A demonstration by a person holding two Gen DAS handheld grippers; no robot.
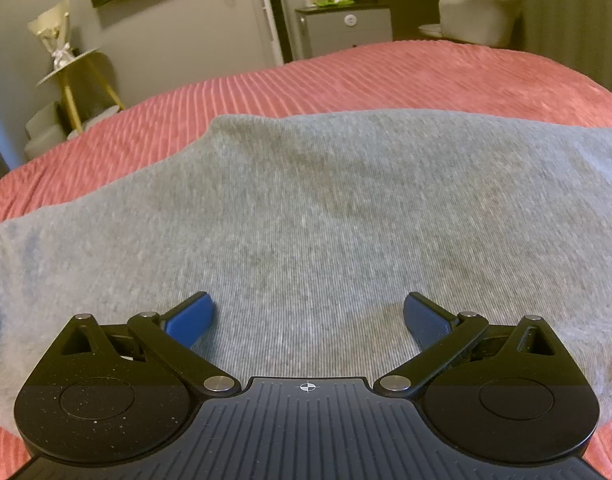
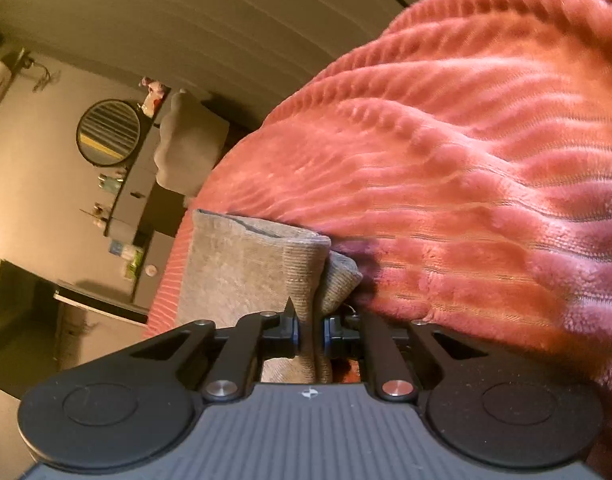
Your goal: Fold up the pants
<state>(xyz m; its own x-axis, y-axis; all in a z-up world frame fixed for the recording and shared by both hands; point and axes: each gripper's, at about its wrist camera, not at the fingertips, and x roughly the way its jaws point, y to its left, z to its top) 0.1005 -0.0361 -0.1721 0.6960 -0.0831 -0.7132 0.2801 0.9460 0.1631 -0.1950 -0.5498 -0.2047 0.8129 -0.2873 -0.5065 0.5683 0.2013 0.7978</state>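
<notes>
Grey knit pants lie spread on a pink ribbed bedspread. My left gripper is wide open just above the near part of the fabric, its blue pads apart and holding nothing. In the right wrist view, which is tilted sideways, my right gripper is shut on a ribbed hem of the pants, pinching the cloth between its pads. The rest of that pant end trails away over the bedspread.
A small gold-legged side table with a wrapped bouquet stands left of the bed. A cabinet and a white chair stand beyond the bed's far edge. A round mirror hangs on the wall.
</notes>
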